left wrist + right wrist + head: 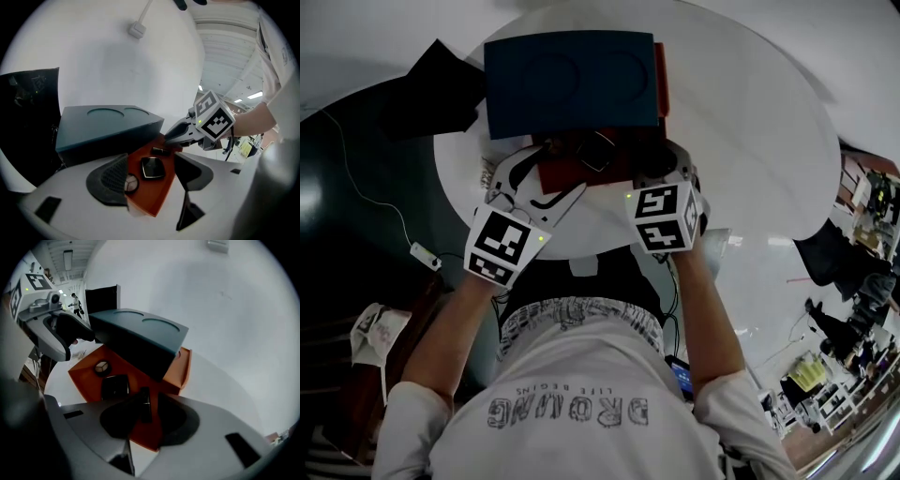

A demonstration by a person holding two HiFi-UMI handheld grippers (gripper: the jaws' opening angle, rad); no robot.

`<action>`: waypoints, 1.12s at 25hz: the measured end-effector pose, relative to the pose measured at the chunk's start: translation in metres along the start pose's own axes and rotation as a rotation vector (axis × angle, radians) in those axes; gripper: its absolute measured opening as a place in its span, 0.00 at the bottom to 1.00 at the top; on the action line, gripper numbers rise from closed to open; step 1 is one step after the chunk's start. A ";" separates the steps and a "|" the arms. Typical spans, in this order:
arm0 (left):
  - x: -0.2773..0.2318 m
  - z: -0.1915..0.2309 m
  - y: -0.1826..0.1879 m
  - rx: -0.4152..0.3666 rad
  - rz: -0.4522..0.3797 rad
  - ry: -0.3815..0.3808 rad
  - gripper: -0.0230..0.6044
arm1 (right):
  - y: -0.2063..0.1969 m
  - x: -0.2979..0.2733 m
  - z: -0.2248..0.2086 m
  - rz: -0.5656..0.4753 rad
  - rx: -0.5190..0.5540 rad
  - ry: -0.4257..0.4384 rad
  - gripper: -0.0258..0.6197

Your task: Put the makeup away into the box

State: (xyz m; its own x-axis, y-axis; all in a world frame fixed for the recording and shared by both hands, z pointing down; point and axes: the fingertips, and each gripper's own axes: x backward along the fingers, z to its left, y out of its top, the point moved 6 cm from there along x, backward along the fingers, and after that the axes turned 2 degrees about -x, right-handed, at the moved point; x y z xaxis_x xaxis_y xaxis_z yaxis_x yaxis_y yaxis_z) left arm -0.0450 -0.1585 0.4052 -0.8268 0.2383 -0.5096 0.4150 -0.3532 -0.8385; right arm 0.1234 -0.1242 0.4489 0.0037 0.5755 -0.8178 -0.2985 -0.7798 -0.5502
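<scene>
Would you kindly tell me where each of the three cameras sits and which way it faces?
Head view: on the person's head, facing steeply down at the white table and orange box; forearms and shirt show.
Left gripper view: on the left claw, facing across the box toward the right claw; its own open jaws show.
Right gripper view: on the right claw, facing back at the left claw; its own jaws show.
Shared: both gripper views show the teal lid and black compact.

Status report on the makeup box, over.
Left gripper open at the orange box's corner. Right gripper open above the black stick lying in the box. Teal lid covers the far part.
</scene>
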 end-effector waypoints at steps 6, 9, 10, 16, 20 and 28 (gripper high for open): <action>0.003 -0.011 0.005 -0.015 -0.012 0.033 0.56 | -0.003 0.020 -0.004 -0.083 -0.018 0.016 0.20; 0.007 -0.014 0.008 -0.024 -0.022 0.057 0.56 | -0.002 0.031 -0.006 -0.127 -0.032 0.027 0.19; 0.008 -0.014 0.009 -0.027 -0.025 0.065 0.56 | -0.001 0.034 -0.006 -0.144 -0.039 0.031 0.19; 0.014 -0.018 0.016 -0.037 -0.068 0.101 0.56 | -0.001 0.055 -0.012 -0.238 -0.099 0.045 0.17; 0.020 -0.024 0.025 -0.054 -0.105 0.119 0.55 | 0.003 0.072 -0.017 -0.297 -0.109 0.041 0.14; 0.041 -0.038 0.048 -0.084 -0.193 0.171 0.46 | 0.011 0.106 -0.023 -0.397 -0.115 0.041 0.09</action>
State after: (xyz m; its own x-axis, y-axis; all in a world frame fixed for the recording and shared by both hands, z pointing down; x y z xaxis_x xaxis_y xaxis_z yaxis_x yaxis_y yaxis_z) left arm -0.0446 -0.1313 0.3363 -0.8204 0.4461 -0.3577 0.2916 -0.2117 -0.9328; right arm 0.1422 -0.0774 0.3521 0.1358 0.8285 -0.5433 -0.1574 -0.5234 -0.8374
